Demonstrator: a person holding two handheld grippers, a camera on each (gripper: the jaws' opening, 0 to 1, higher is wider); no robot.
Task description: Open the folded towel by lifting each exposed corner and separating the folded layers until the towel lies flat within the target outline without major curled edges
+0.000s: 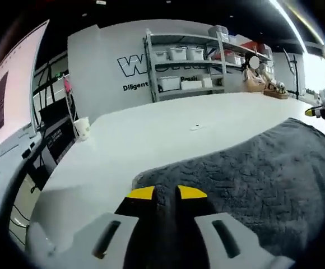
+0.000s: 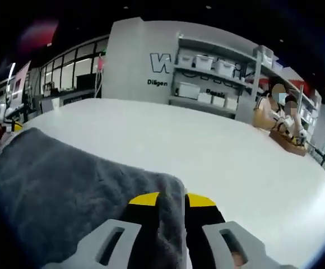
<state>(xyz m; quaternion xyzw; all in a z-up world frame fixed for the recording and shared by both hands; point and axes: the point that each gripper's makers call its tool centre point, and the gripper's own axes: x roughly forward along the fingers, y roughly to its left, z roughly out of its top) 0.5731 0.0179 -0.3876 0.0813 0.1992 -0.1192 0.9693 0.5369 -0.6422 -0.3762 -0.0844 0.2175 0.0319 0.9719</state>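
Holding: both my grippers are pinched onto corners of one dark grey towel (image 1: 252, 174) spread over a white table (image 1: 151, 140).
Left gripper (image 1: 166, 193): seen in the left gripper view, my yellow-tipped jaws are nearly closed, with a fold of the towel's corner squeezed between them.
Right gripper (image 2: 171, 199): seen in the right gripper view, its jaws are likewise almost together, clamping a ridge of towel at the opposite corner.
Other gripper in sight: at the far right of the left gripper view, a small yellow tip, which I take to be my right gripper, shows just beyond the towel's far end.
Towel position: it lies along the near side of the table, stretched between my two grippers, its surface rumpled and textured, the far edge rounded, not straight.
Target outline: I cannot make out any marked outline on the tabletop.
Layers: whether folded layers remain underneath is hidden from both views.
Surroundings: a paper cup (image 1: 82, 128) stands near the table's left edge; shelves with storage bins (image 1: 179, 53) line a grey wall behind.
Risk, grip: my hold seems shallow, so pulling the corners apart could let one slip free and curl back.
Risk, layers: if I have pinched two layers together, lifting would drag the fold along instead of opening it.
Risk, placement: uneven pulling could skew the towel toward the table edge.
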